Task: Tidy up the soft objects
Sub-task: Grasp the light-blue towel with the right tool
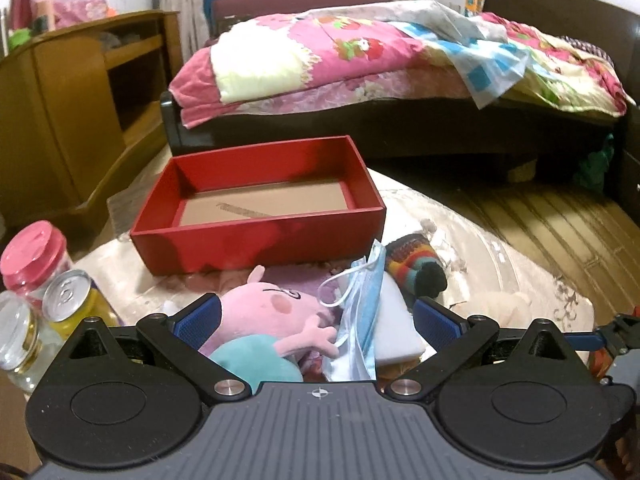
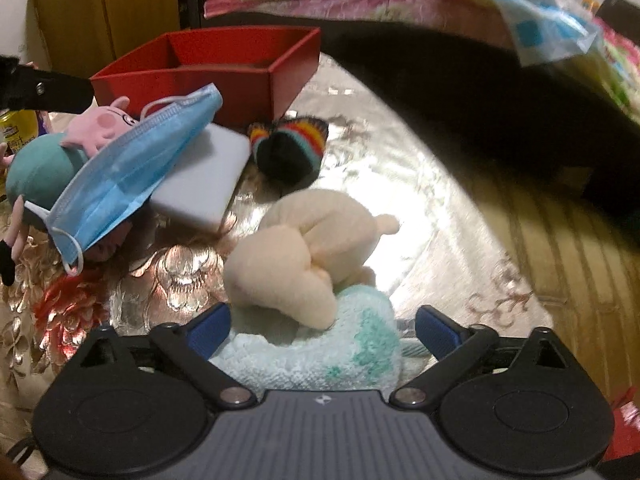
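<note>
My left gripper (image 1: 318, 318) hangs with fingers spread wide over the pink pig plush (image 1: 276, 312), blue face mask (image 1: 360, 312) and white sponge block (image 1: 396, 320), all piled just in front of the red box (image 1: 256, 236). My right gripper (image 2: 322, 326) is spread too, its fingers flanking the pale green towel (image 2: 320, 356) with the cream plush (image 2: 304, 248) lying on it. The striped knit hat (image 2: 288, 148) sits beside the box.
</note>
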`<state>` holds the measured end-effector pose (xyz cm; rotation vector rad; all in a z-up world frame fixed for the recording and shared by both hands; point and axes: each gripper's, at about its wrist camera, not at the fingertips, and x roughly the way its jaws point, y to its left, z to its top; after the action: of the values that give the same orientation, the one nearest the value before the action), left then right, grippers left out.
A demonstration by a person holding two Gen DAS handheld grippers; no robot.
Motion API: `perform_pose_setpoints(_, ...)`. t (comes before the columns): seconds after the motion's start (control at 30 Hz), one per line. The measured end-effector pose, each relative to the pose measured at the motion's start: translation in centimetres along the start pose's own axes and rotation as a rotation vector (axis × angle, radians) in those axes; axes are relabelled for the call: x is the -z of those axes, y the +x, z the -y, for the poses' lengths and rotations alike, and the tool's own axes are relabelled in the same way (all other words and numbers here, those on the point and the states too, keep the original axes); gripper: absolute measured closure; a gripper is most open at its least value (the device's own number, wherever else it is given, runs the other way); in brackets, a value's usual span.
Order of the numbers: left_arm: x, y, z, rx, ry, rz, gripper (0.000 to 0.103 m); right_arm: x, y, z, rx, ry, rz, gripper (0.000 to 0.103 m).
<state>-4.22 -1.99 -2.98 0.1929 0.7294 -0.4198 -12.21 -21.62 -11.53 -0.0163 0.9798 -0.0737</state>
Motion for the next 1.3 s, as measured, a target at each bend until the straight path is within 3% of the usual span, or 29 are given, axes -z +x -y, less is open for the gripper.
perform_pose_setpoints(0.07, 0.0, 0.3, -0.1, 0.001, -0.006, -0.010, 0.006, -0.1, 0.6, 0.1, -0.021, 0.014, -0.033, 0.041)
perform_pose_setpoints(0.43, 0.1, 0.8, 0.2, 0.043, 0.001, -0.044, 0.006, 1.5, 0.7, 0.5, -0.082, 0.029, -0.136, 0.041)
perform_pose_setpoints(0.53, 0.1, 0.8, 0.3, 0.049, 0.005, -0.045, 0.006, 1.7, 1.4, 0.5, -0.103, 0.027, -0.169, 0.055)
perform_pose_setpoints(0.67, 0.1, 0.9, 0.2, 0.059, -0.007, -0.058, 0.006, 1.5, 1.5, 0.9, -0.110, 0.057, -0.159, 0.063)
perform_pose_setpoints(0.7, 0.0, 1.0, 0.0, 0.065, -0.016, -0.065, 0.006, 1.3, 1.5, 1.1, -0.113, 0.067, -0.152, 0.069)
perform_pose_setpoints(0.77, -0.1, 1.1, -0.5, 0.079, -0.043, -0.079, 0.006, 1.1, 1.3, 1.5, -0.147, 0.090, -0.132, 0.099)
perform_pose_setpoints(0.8, -0.2, 1.2, -0.9, 0.088, -0.060, -0.087, 0.006, 0.9, 1.3, 1.8, -0.191, 0.116, -0.134, 0.103)
perform_pose_setpoints(0.97, -0.7, 1.5, -2.0, 0.107, -0.101, -0.091, 0.006, 0.4, 1.3, 2.6, -0.388, 0.229, -0.159, 0.103)
perform_pose_setpoints(1.3, -1.2, 2.0, 1.0, 0.171, 0.074, -0.027, 0.006, -0.8, -2.6, 2.4, -0.596, 0.229, -0.022, 0.103)
